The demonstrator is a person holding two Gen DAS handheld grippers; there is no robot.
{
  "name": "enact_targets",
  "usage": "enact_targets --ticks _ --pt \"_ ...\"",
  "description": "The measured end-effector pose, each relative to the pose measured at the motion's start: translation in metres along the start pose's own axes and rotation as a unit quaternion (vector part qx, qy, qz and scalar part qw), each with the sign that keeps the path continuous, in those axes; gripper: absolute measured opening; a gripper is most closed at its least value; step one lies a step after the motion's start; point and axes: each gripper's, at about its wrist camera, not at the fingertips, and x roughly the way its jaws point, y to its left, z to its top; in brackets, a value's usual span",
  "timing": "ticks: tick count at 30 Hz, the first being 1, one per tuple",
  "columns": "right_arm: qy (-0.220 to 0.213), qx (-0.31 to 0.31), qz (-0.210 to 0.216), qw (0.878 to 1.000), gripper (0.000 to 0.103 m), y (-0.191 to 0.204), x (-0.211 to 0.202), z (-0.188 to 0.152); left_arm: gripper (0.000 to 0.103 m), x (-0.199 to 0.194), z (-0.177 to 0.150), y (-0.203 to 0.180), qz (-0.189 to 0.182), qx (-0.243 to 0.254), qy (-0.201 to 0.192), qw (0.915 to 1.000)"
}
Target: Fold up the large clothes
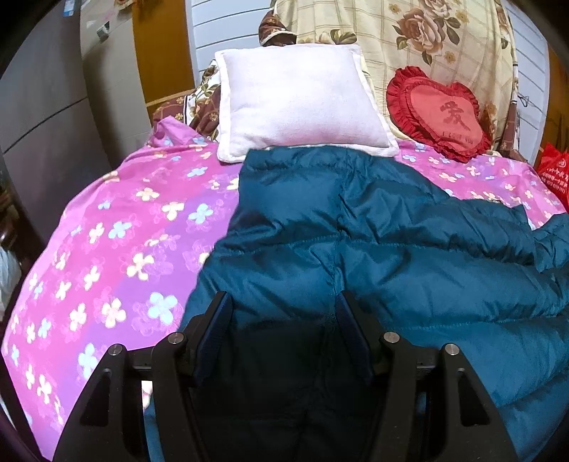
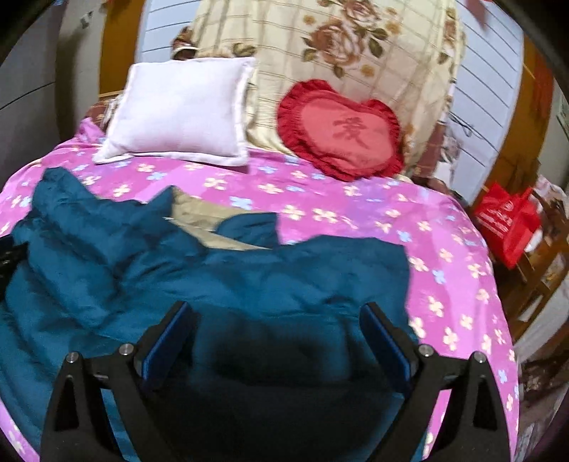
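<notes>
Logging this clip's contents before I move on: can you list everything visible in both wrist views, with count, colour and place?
Puffer jacket: one, teal, spread rumpled on the bed; tan lining shows in the right wrist view.
Bedspread: one, pink with pale flowers, covering the bed.
Square pillow: one, white, at the head of the bed.
Heart cushion: one, red with frill, beside the pillow.
Floral blanket: one, cream with brown roses, behind the pillows.
Bag: one, red, off the bed's right side.
Left gripper: black, jaws apart over the jacket; grip unclear.
Right gripper: black, jaws wide above the jacket.
</notes>
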Motion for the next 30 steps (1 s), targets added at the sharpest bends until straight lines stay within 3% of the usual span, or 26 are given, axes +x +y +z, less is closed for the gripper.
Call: enact_targets --ticks 5,11,17,22,25,30 --pt "0.037 0.020 -0.030 0.999 0.097 -0.027 0.030 -0.010 0.043 0.009 0.011 -0.001 0.006 0.002 0.001 1.0000" --pt "0.056 0.123 0.036 0.990 0.098 -0.066 0.065 -0.027 0.044 0.032 0.019 -0.011 0.011 0.019 0.016 0.9996" --pt "0.064 0.131 0.022 0.989 0.102 -0.065 0.085 -0.033 0.047 0.045 0.021 -0.013 0.005 0.010 0.026 0.9996" --pt "0.040 0.120 0.001 0.992 0.102 -0.058 0.052 -0.029 0.047 0.033 0.021 -0.006 0.002 0.007 0.018 0.9998" --pt "-0.012 0.097 0.038 0.994 0.102 -0.039 0.011 -0.019 0.047 0.022 0.022 0.000 -0.001 -0.006 0.000 1.0000" --pt "-0.011 0.055 0.099 0.993 0.102 0.012 0.004 0.009 0.047 0.033 0.015 0.004 0.008 -0.018 0.016 0.9997"
